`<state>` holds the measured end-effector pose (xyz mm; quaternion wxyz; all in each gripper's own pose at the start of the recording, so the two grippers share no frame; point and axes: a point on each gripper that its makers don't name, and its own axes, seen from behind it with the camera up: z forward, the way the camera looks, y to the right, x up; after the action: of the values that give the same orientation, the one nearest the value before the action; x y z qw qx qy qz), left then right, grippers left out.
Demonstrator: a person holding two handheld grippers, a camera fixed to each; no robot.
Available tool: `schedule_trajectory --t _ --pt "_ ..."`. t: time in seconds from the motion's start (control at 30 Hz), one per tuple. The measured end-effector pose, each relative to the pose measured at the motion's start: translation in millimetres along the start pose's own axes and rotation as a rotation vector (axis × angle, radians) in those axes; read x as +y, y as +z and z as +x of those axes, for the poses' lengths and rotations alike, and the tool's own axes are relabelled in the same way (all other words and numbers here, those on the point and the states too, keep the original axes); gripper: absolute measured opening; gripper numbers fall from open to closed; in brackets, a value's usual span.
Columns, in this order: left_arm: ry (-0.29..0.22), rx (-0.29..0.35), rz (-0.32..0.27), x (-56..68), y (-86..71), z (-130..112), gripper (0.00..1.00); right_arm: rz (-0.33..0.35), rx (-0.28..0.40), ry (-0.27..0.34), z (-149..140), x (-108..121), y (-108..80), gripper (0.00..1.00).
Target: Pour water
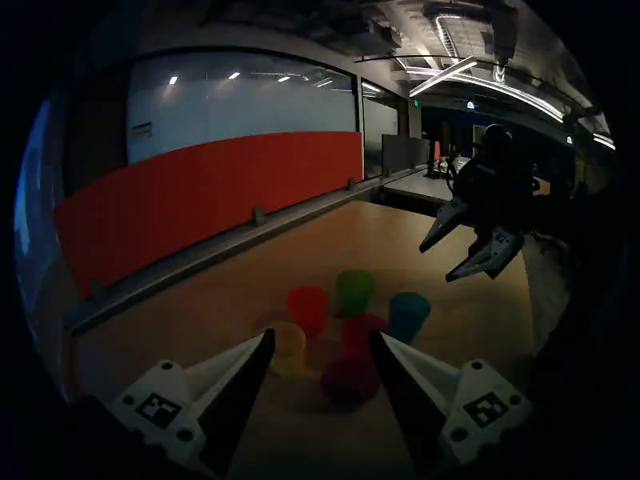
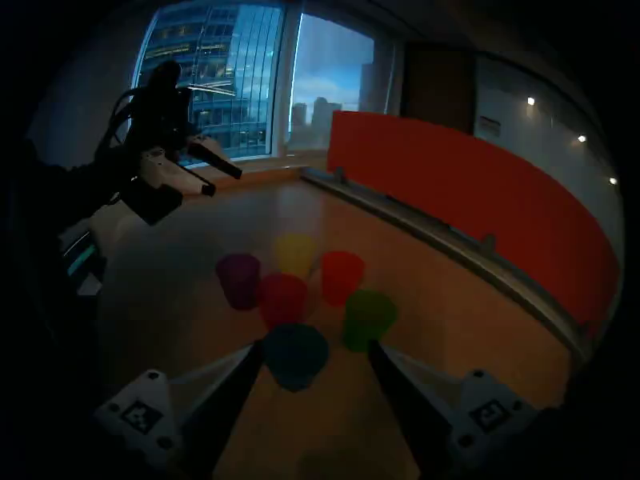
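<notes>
Held low, the left claw (image 1: 320,340) gapes wide toward six tapered, smooth cups (image 1: 307,308) clustered on the wooden tabletop (image 1: 240,296); the right claw (image 2: 314,348), equally wide, faces them from the opposite side, nearest the teal cup (image 2: 294,354); contents unclear in dim light.

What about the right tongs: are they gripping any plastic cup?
No, the right tongs hang open and empty above the light wooden table, apart from the six coloured plastic cups.
</notes>
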<state>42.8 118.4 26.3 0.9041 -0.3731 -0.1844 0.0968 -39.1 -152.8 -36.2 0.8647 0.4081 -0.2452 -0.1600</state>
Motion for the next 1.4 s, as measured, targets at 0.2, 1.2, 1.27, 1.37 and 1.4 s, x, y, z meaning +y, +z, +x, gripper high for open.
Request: schedule_trajectory --t 0.2,1.2,1.27,1.37,1.4 --pt "0.008 -0.002 -0.002 -1.3 5.3 2.0 0.86 0.016 -0.028 -0.007 -18.6 -5.7 13.4 0.98" --pt "0.004 -0.007 -0.005 -8.5 17.8 0.5 0.86 0.076 -0.09 -0.018 -46.3 -23.2 79.3 0.96" --pt "0.003 -0.008 -0.005 -9.0 17.6 -0.1 0.86 0.076 -0.089 -0.019 -45.2 -23.1 82.9 0.96" --pt "0.004 -0.008 -0.004 -9.7 17.5 -0.7 0.86 0.079 -0.09 -0.016 -45.1 -23.1 85.8 0.96" --pt "0.003 -0.009 -0.004 -9.9 17.5 -0.7 0.86 0.079 -0.09 -0.014 -45.1 -23.1 86.4 0.96"
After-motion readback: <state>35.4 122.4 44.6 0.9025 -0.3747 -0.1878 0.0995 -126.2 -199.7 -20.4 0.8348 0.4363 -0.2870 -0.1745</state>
